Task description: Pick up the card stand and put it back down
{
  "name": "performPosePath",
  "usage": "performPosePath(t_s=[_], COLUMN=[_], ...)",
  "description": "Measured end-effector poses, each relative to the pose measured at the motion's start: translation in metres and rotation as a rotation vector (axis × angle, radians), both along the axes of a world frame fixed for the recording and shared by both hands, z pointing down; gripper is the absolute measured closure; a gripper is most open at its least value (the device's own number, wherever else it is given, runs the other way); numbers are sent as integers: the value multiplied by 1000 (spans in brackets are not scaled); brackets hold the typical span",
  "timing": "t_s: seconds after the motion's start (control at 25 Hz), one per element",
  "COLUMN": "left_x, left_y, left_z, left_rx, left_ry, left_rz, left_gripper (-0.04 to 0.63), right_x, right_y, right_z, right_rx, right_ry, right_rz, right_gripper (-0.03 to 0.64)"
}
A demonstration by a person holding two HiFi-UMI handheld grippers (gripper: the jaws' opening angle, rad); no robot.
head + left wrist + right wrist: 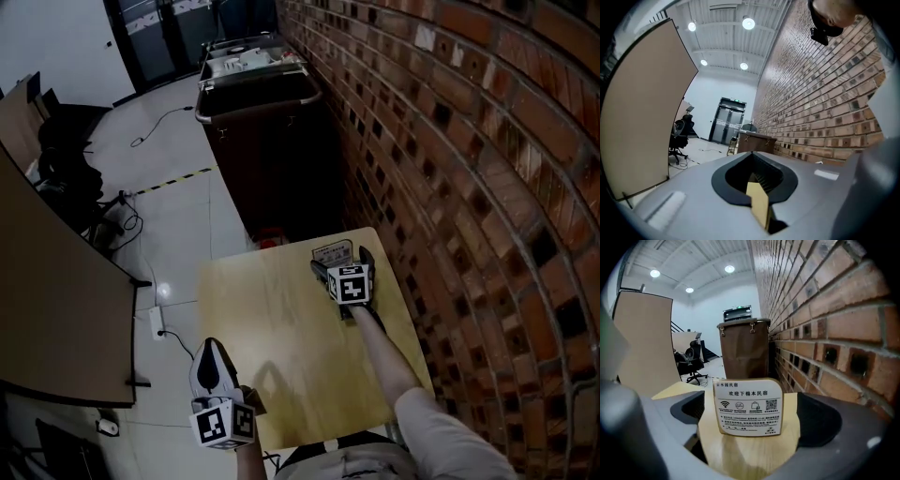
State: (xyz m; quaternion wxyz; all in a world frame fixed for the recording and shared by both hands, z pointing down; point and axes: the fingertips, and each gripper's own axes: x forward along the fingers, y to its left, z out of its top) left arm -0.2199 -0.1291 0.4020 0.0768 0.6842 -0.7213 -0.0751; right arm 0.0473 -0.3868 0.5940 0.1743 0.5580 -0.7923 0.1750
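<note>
Indoors, the card stand (748, 406) tops a wooden table (281, 328).

Card stand (330, 251) partly hidden behind the right gripper (343, 264) in the head view, its smaller print lines too fine to be read, items atop the cart (258, 94) too small to be identified

Brick wall (450, 141), pale glossy floor (178, 197)

Head view looks steeply down at the tabletop (281, 319); both gripper views face low and level, sharing the brick wall (825, 333).
</note>
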Motion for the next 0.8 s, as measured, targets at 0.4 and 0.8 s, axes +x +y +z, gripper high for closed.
performPosePath(t_s=[0.4,0.8], left_x=[-7,-10], left_y=[-17,-16], left_z=[24,27], left_rx=[-53,-78], left_ry=[-7,-7], left_rz=[-13,-28], left_gripper=[589,589], right_x=[-16,-3], right_y=[-26,-30], right_z=[39,46], right_rx=[-42,-46], right_ry=[63,51], right_rz=[-14,-29], right_gripper=[40,40])
